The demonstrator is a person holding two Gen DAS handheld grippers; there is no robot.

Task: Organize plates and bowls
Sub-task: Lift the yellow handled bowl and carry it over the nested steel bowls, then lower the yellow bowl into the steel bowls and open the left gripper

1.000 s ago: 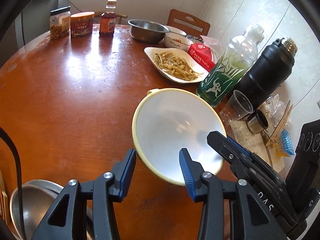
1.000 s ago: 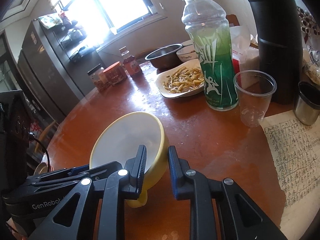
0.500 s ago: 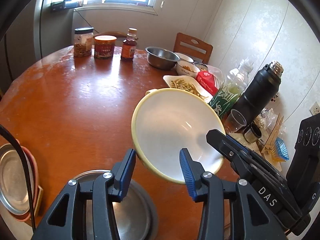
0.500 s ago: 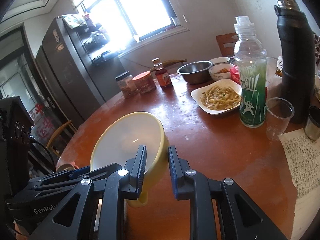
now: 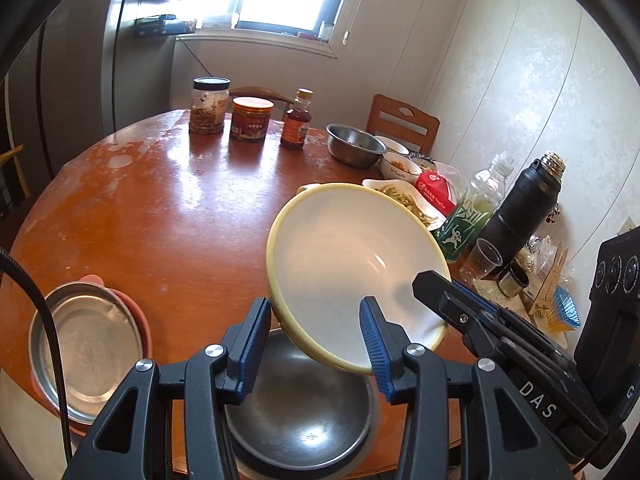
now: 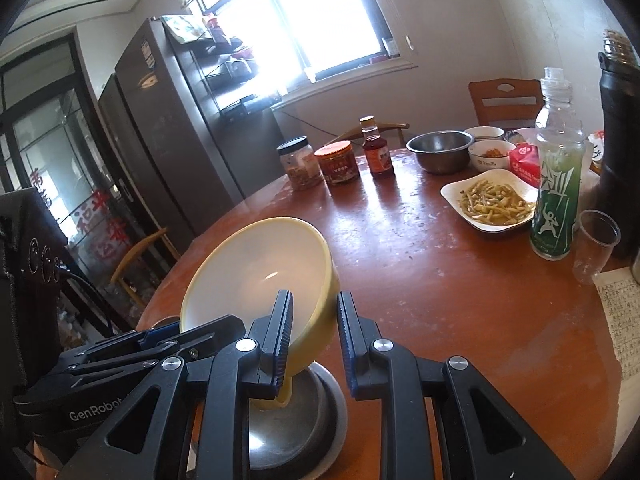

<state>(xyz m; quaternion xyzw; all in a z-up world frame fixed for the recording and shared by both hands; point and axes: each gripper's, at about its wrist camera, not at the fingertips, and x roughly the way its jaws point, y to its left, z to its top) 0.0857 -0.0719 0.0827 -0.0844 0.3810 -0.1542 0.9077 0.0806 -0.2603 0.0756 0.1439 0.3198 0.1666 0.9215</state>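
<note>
Yellow bowl (image 6: 256,276) is pinched at its rim by right gripper (image 6: 310,336), tilted over steel bowl (image 5: 298,420). Left gripper (image 5: 312,344) is spread, empty. A slip from this thin rim hold could be caused by tilt.

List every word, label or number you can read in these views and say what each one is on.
"GenRobot": side of the left gripper, seen from the right wrist, end cut off.
"DAS": body of the right gripper, seen from the left wrist.
"Family": small white bowl.
Too blurred or small: green drink bottle, red packet, red-lidded jar, sauce bottle, handwritten paper, red characters on the glass door.
</note>
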